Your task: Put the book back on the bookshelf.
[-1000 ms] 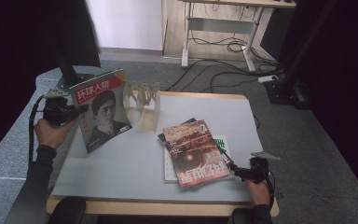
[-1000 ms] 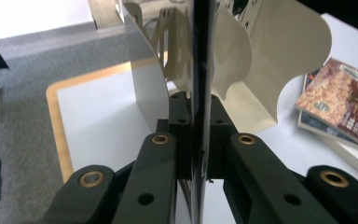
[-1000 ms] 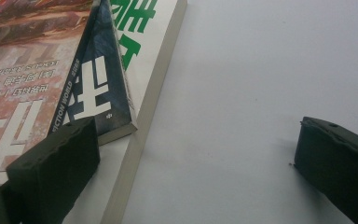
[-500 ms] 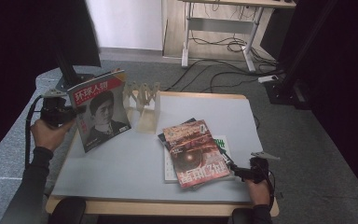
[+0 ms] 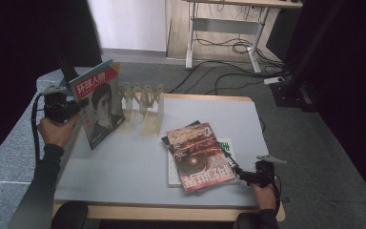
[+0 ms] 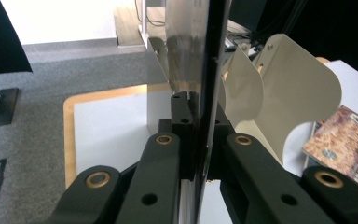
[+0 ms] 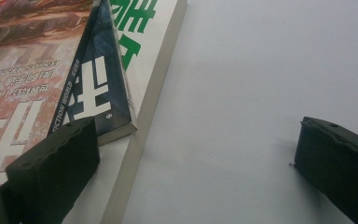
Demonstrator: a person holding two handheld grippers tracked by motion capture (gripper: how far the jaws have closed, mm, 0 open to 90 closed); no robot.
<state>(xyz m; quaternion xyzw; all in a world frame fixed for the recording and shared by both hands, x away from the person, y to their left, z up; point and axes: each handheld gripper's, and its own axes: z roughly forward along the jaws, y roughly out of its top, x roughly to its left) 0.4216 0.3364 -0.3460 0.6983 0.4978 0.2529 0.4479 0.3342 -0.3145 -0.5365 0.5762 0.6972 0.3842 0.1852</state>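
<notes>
A magazine with a portrait cover [image 5: 97, 107] stands upright at the table's left edge, with my left gripper [image 5: 76, 112] shut on its near side edge. In the left gripper view the magazine [image 6: 205, 70] runs edge-on between the two jaws of that gripper [image 6: 198, 116]. Just to its right stands a cream file rack [image 5: 143, 107] with curved dividers [image 6: 298, 93]. At the front right lies a stack of magazines [image 5: 200, 155], a red-brown cover on top. My right gripper [image 5: 245, 175] rests open at the stack's right corner, its left jaw over the top magazines [image 7: 28, 70] and nothing gripped [image 7: 193, 154].
Under the stack lies a white book with green lettering [image 7: 154, 56]. The grey table top [image 5: 124, 162] has a wooden rim. Behind the table a desk frame [image 5: 224, 28] and cables lie on the carpet. Dark curtains close both sides.
My left hand has lifted the portrait magazine a little and drawn it slightly to the left. The right gripper and the stack have not moved.
</notes>
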